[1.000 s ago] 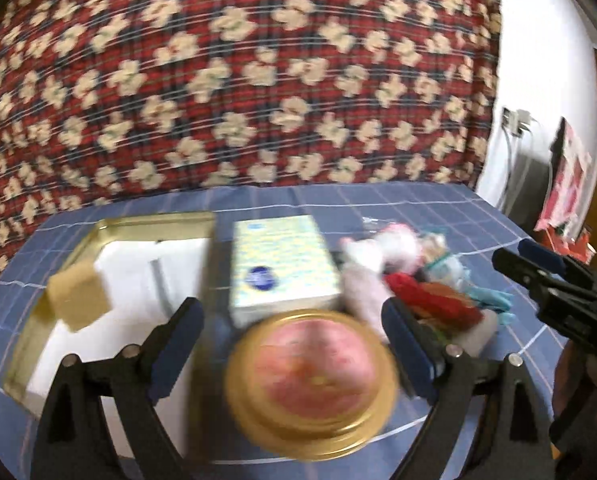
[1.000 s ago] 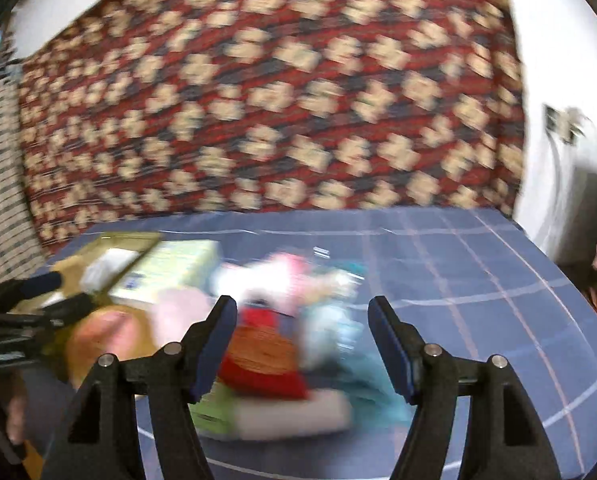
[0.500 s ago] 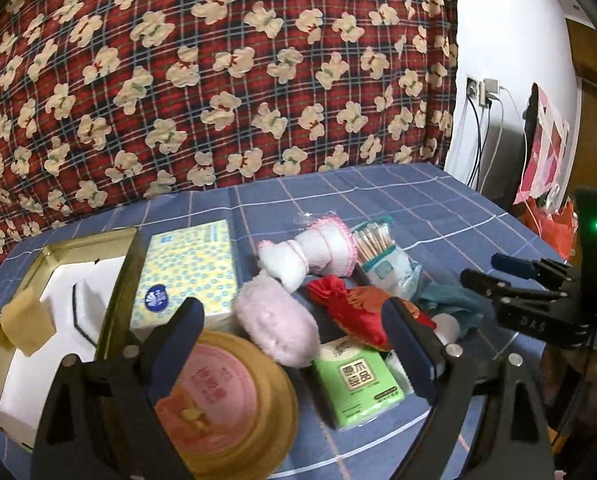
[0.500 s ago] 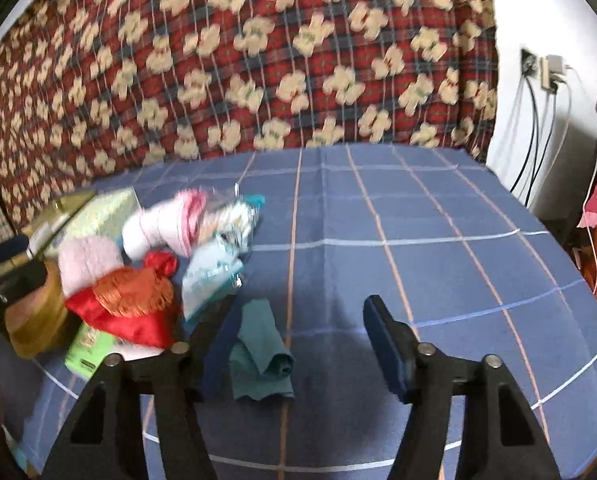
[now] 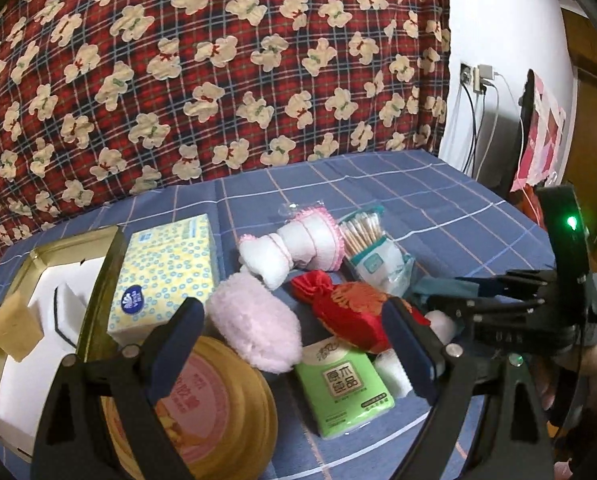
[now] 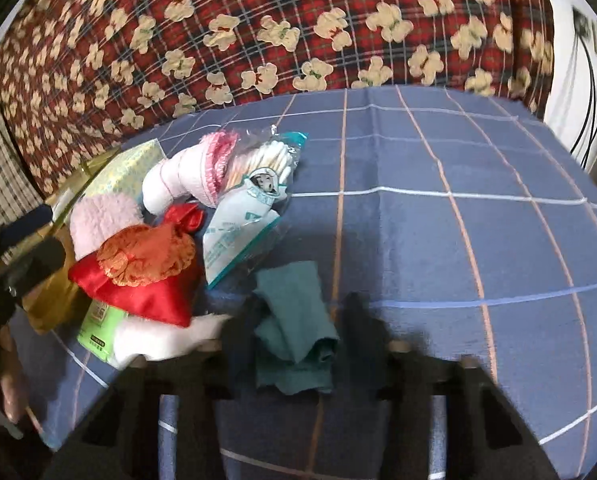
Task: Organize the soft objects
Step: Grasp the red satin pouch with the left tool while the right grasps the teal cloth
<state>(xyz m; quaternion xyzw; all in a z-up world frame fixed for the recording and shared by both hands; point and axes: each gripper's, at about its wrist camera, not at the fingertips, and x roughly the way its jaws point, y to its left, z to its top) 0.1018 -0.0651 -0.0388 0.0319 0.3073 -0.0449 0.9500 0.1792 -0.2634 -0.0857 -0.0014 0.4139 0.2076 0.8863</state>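
A heap of soft things lies on the blue checked tablecloth: a pink puff, a red satin pouch, a white-and-pink towel roll, a green tissue pack and a yellow tissue box. To the right of the heap lies a teal cloth. My right gripper is closing on that cloth, which is bunched between its blurred fingers. My left gripper hovers open over the puff and green pack, holding nothing.
A gold tray with a white insert and a yellow sponge sits at the left. A round gold tin is below the left gripper. A cotton swab pack lies by the towel roll. A bear-print blanket rises behind.
My right gripper dropped onto the teal cloth and its jaws narrowed around it. The left gripper slid right, from over the tray and tin toward the heap, then stopped.
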